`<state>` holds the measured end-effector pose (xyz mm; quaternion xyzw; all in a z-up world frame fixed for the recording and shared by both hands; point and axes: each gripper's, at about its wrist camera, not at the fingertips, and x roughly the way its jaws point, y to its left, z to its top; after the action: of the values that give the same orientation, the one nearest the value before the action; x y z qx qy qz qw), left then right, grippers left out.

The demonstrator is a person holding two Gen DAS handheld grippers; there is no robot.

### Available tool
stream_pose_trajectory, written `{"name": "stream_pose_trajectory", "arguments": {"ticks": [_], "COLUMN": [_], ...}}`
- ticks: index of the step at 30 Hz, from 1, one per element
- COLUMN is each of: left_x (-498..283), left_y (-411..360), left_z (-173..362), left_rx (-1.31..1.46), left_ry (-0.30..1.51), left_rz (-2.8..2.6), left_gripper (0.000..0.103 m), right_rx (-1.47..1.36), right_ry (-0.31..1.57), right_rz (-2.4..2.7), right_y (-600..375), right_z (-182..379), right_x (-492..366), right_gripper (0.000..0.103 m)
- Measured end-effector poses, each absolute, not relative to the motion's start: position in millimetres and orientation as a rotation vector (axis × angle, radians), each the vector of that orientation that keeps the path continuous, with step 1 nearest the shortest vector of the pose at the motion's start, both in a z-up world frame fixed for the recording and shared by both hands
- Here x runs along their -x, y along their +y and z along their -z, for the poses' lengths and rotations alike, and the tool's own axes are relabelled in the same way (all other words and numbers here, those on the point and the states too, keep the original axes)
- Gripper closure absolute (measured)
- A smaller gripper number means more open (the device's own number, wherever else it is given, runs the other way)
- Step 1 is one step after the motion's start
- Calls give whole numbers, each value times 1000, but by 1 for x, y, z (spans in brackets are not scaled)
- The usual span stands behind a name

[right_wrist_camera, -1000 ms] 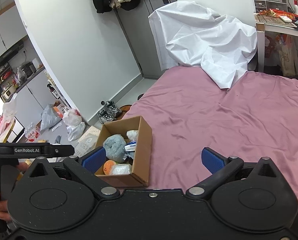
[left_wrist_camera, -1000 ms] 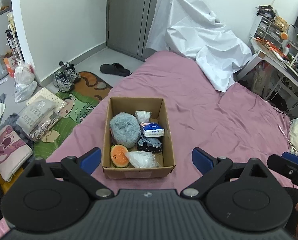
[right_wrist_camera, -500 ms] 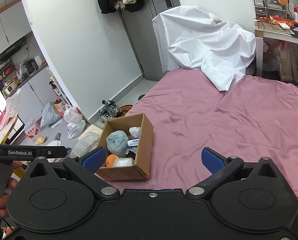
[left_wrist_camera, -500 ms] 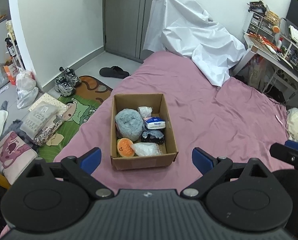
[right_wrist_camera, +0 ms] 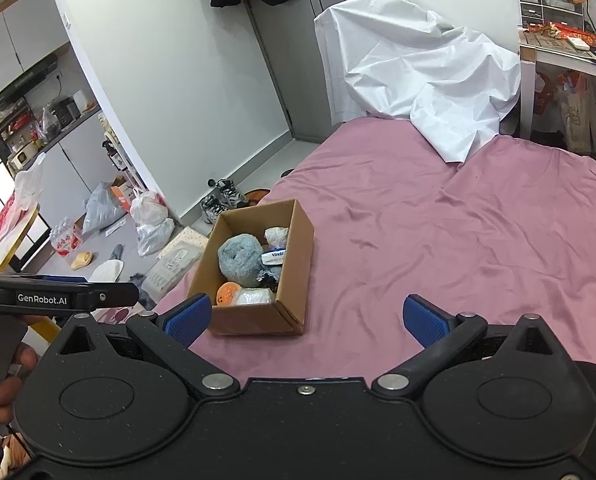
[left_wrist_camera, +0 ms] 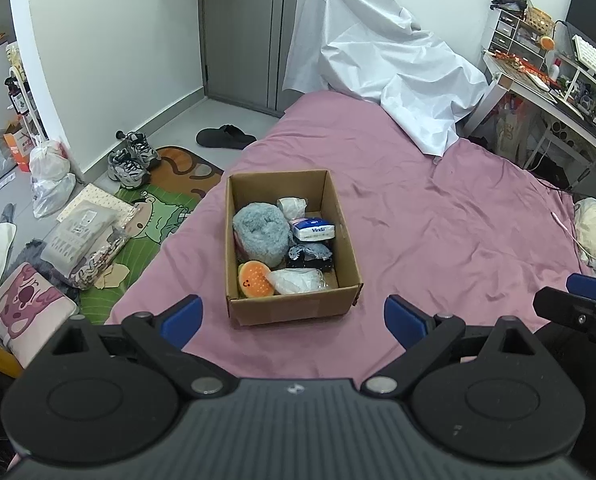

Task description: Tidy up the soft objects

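Observation:
A cardboard box (left_wrist_camera: 346,236) (right_wrist_camera: 296,256) sits on the pink bed sheet (left_wrist_camera: 438,216) (right_wrist_camera: 458,232). Inside lie a fluffy grey-blue bundle (left_wrist_camera: 260,234) (right_wrist_camera: 240,258), an orange round plush (left_wrist_camera: 255,279) (right_wrist_camera: 227,293), a blue-white tissue pack (left_wrist_camera: 312,230) (right_wrist_camera: 273,256), a dark crumpled item (left_wrist_camera: 311,255), a clear bag (left_wrist_camera: 296,280) and a white wad (left_wrist_camera: 292,206). My left gripper (left_wrist_camera: 292,316) hangs open and empty, short of the box's near wall. My right gripper (right_wrist_camera: 306,318) is open and empty too, to the right of the box.
A white sheet (left_wrist_camera: 382,68) (right_wrist_camera: 418,68) covers something at the bed's far end. A cluttered desk (left_wrist_camera: 546,80) stands to the right. Left of the bed the floor holds a green mat (left_wrist_camera: 146,220), shoes (left_wrist_camera: 132,160), a slipper (left_wrist_camera: 224,136), bags (left_wrist_camera: 52,180) and a cushion (left_wrist_camera: 26,308).
Both grippers have drawn back and risen from the box, which looks smaller and farther now. Both stay open and empty.

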<state>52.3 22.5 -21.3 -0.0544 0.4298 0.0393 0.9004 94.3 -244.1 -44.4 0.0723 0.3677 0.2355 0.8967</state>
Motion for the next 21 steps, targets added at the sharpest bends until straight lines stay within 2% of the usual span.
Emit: {"name": "stream_pose_trajectory", "arguments": {"ticks": [21], "left_x": [-57], "left_y": [25], "left_z": [24], "left_rx": [123], "left_ry": [893], "left_rz": [-81], "left_gripper": [7], "right_rx": [-142], "right_ry": [760], "right_rz": [-478], "right_y": [-240], "right_z": [43], "right_x": [-97], "right_gripper": [0]}}
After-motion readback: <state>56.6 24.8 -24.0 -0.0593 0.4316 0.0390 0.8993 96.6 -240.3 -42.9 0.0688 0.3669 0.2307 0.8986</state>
